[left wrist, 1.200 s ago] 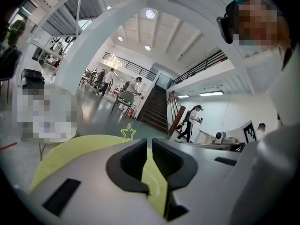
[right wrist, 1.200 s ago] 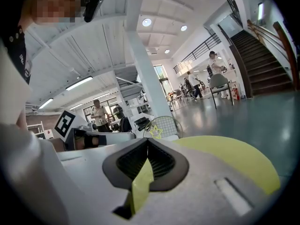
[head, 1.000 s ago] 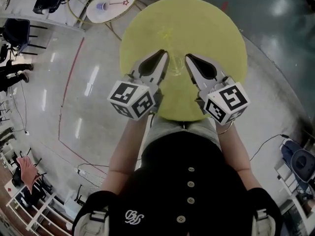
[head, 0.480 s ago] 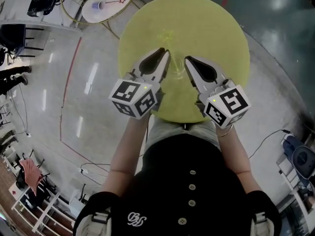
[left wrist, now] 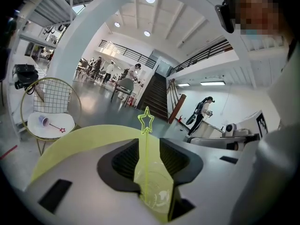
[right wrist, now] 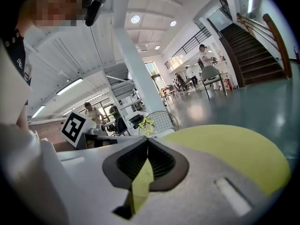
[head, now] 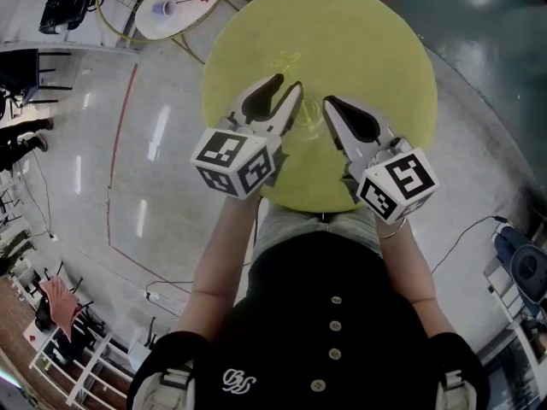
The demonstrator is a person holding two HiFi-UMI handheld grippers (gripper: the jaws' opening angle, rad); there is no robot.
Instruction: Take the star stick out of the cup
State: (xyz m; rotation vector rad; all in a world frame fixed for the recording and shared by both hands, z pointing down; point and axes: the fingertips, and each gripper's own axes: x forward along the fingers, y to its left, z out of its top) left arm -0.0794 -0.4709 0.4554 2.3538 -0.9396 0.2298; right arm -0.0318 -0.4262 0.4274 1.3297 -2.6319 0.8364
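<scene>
A clear cup stands on the round yellow table, between my two grippers. A thin yellow-green star stick stands upright in the cup, its star faint against the table. My left gripper is just left of the cup and its jaws are opening. In the left gripper view the cup shows through the gap of the left gripper, with no pad pressing on it. My right gripper is just right of the cup. The right gripper is shut on nothing, and the star peeks over its tips.
A small white round table at the far left carries a purple cup and a red star stick, with a wire chair behind it. The yellow table's near edge is against the person's body. People stand far off in the hall.
The left gripper's jaws, shut in both earlier frames, now stand apart. Both grippers have edged a little forward over the table. The right gripper stays shut.
</scene>
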